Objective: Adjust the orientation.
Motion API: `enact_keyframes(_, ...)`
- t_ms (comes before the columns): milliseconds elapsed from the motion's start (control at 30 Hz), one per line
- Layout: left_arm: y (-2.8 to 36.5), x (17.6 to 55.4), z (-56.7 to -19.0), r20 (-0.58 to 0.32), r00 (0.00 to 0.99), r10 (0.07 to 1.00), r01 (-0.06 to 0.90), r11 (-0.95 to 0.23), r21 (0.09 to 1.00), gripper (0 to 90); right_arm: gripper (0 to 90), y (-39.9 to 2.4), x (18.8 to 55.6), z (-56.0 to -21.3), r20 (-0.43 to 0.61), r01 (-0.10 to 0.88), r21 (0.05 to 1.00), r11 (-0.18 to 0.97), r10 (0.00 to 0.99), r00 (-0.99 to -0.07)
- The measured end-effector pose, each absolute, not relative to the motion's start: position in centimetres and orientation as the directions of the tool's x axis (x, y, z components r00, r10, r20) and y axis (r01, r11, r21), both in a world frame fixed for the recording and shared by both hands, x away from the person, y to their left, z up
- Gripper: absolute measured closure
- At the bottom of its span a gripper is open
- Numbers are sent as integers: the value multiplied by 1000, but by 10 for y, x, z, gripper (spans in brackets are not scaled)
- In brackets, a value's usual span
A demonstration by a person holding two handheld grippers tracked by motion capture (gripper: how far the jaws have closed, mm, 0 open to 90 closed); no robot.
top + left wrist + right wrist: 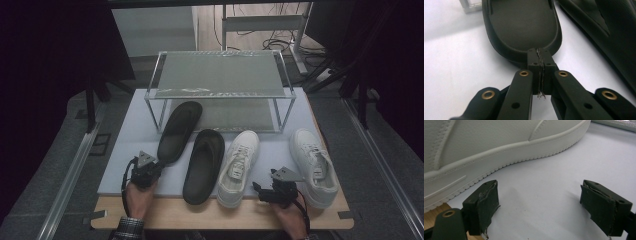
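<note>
On the bench, in front of a two-tier metal shoe rack (220, 87), four shoes lie in a row on a pale mat (125, 140). Farthest left of the rack, a dark slipper (179, 131) has its toe under the lower shelf; the left gripper (146, 169) sits at its heel rim with jaws pressed together, seemingly pinching the rim's edge, though the contact is hard to confirm. Next comes a second dark slipper (204, 165), then a white sneaker (239, 167). The right gripper (276, 190) rests just right of that sneaker, jaws spread, holding nothing. Farthest right is another white sneaker (313, 165). To slide the slipper onto the shelf well, keep the pinch firm and push straight along its length.
</note>
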State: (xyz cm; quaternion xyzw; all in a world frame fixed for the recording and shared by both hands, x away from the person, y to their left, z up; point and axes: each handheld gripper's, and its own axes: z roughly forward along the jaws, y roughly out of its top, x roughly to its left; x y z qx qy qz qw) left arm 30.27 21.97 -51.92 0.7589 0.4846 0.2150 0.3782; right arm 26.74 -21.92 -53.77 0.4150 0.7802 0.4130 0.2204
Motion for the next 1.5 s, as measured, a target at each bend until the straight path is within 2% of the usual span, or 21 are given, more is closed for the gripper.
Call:
enact_keyframes(633,193,334,-510,-22,449,893,547,-256,797,895,156,-219,267,-538,0,466,827,314,829,-559)
enact_keyframes(1500,179,379,-510,-64,448,892,557,-222,800,897,156,-219,267,-538,0,466,827,314,829,-559)
